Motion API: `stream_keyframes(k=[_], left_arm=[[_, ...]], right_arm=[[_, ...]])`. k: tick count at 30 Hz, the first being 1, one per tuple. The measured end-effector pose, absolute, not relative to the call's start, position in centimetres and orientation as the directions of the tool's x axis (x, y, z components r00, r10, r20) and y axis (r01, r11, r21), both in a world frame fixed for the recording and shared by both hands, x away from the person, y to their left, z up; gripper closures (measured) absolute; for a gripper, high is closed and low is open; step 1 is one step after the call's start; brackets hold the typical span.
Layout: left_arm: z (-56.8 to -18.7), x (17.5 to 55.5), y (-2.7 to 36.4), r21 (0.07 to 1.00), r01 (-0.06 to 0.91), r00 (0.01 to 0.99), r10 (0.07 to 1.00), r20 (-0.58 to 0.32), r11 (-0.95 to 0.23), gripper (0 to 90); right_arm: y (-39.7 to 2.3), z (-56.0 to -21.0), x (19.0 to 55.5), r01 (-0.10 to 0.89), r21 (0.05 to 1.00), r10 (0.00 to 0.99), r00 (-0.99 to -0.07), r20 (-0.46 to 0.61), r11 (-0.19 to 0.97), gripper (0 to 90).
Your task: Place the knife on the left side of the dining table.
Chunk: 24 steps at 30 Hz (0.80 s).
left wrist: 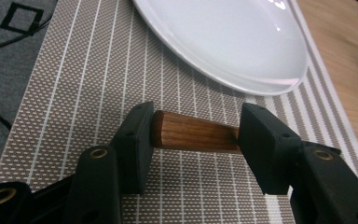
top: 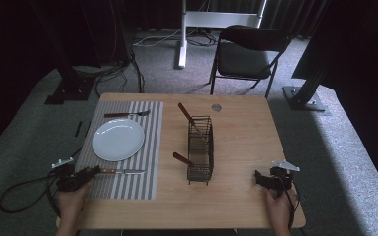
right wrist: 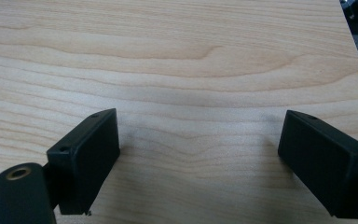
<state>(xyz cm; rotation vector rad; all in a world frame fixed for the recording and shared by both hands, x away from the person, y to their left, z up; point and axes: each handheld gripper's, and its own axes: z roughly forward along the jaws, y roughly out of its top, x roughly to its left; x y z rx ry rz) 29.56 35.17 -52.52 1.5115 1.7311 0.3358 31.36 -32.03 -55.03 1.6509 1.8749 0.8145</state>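
At the table's left edge, the left gripper (top: 96,169) rests low on the striped placemat (top: 150,147), jaws spread partway. The knife (top: 123,171) lies flat just beyond them, its wooden handle (left wrist: 191,135) crossing the gap with neither pad squeezing it (released, I'd judge). The knife sits at six o'clock from the white plate (top: 118,139) and the fork (top: 127,114) at twelve, so this setting looks nearly done. At three o'clock from the plate, the wire caddy (top: 200,147) holds two more wooden-handled pieces, perhaps yet to be laid. The right gripper (top: 258,177) waits over bare table (top: 246,132), spread wide and empty.
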Motion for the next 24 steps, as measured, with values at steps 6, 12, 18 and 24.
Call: stream_keyframes(k=[6, 12, 18, 24], left_arm=[[-52.9, 29.9, 35.0, 0.651, 0.720, 0.021, 0.931, -0.365, 0.239, 44.5], [-53.4, 30.5, 34.7, 0.650, 0.728, 0.015, 0.944, -0.331, 0.216, 42.3], [-53.1, 30.7, 33.9, 0.655, 0.741, 0.025, 0.969, -0.246, 0.147, 41.4], [-53.1, 30.7, 33.6, 0.671, 0.734, 0.033, 0.981, -0.190, 0.105, 41.3]], right_arm=[[-32.0, -55.0, 31.4, 0.686, 0.723, 0.991, -0.132, 0.013, 0.082, 11.7], [-32.0, -55.0, 31.4, 0.687, 0.722, 0.991, -0.132, 0.013, 0.082, 11.7], [-32.0, -55.0, 31.4, 0.686, 0.723, 0.991, -0.132, 0.013, 0.082, 11.7], [-32.0, -55.0, 31.4, 0.686, 0.723, 0.991, -0.132, 0.013, 0.082, 11.7]])
